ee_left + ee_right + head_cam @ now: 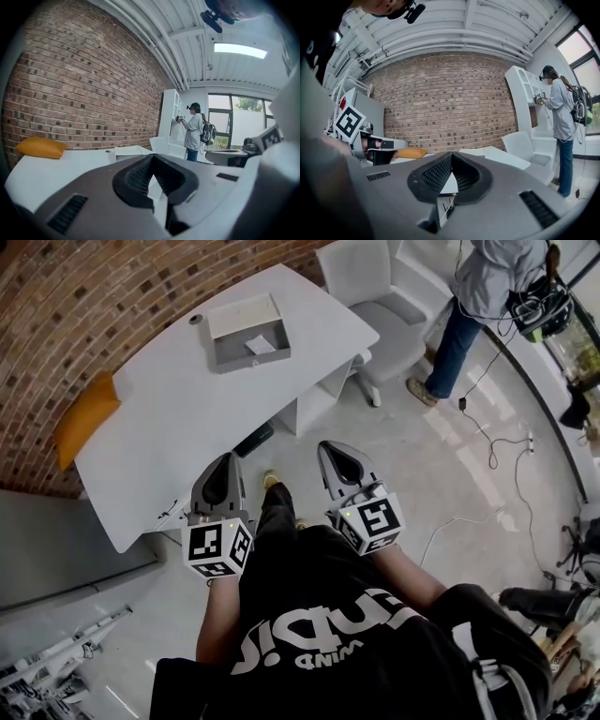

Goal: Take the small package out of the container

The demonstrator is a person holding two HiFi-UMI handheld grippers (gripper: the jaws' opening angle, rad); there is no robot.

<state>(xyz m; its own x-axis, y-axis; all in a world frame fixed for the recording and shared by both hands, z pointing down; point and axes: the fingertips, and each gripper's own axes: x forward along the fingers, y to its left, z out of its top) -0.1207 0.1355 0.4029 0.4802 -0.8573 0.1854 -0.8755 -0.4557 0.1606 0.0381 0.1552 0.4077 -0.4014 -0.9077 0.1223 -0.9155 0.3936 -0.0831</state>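
Approach step. Left gripper and right gripper are both closed tight and empty, off the worktop's near edge. Small package lies inside the grey container, toward the far edge. Best to get close, then open one gripper before reaching over the wall.

In the head view the package in the container was only a white scrap, too small to read. A round thing on the bench was too small to name. A dark object lay half hidden under the bench's edge. The left tongs covered part of the bench's near edge. The top edge cut off the standing person above the shoulders. In the left gripper view the container's inside was hidden behind its own wall and the tongs' body.
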